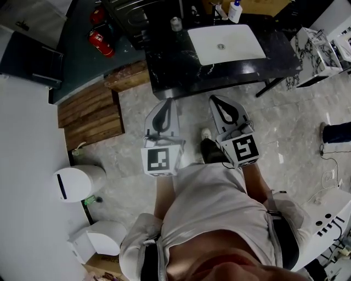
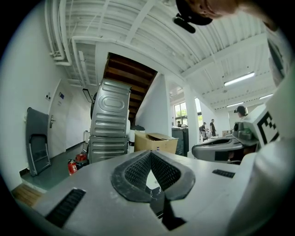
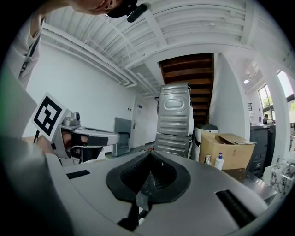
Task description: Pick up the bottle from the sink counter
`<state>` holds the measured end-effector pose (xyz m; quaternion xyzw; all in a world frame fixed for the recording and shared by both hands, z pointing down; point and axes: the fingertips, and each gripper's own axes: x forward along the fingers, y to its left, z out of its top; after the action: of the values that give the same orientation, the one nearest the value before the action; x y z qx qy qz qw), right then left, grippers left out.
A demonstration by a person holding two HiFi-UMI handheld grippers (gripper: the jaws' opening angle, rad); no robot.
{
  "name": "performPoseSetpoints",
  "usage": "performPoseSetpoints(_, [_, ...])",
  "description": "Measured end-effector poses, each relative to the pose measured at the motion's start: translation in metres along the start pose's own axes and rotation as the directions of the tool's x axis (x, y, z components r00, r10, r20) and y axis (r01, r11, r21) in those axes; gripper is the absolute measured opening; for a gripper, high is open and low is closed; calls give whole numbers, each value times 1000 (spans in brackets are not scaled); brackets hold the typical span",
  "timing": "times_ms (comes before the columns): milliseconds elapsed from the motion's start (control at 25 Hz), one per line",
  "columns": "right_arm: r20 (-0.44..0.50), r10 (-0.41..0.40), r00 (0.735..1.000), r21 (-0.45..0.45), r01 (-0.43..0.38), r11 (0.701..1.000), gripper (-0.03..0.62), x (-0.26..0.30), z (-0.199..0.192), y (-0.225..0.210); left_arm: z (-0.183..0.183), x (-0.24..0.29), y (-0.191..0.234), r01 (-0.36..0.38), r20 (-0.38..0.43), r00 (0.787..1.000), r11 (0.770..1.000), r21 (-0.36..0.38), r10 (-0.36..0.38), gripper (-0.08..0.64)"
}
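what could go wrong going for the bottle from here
Both the left gripper and right gripper are shut; unless they open first, they could knock the bottle over. It stands at the back of the counter beside the tap, behind the sink, so a reach may bump the tap.

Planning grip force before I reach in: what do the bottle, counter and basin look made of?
Bottle: likely plastic, opaque white body, blue top. Counter: glossy black stone or stone-look, white veining. Basin: probably glazed ceramic, smooth plain white.
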<state>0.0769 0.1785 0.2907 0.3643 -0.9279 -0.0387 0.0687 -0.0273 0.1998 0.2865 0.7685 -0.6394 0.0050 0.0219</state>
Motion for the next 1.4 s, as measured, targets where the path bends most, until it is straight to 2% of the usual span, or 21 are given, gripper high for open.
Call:
performPoseSetpoints(360, [-2,21,1000,10,-21,1000,-8,45,-3,-42,4,52,12,-26,-8,1000,1000,-4,26,2])
performPoseSetpoints(680, [16,78,997,32,-78,996,-8,77,-1,-67,5,91,18,-55,-26,998,998,0,55,2])
performPoseSetpoints(1040, [27,120,992,38,-121,992,-8,99,-5,-100,1,129,16,-88,-38,995,996,-9,88,2])
performPoseSetpoints(1400, [23,125,992,43,-126,991,-8,112,-9,-121,-3,154,15,-96,-50,994,995,-8,95,2])
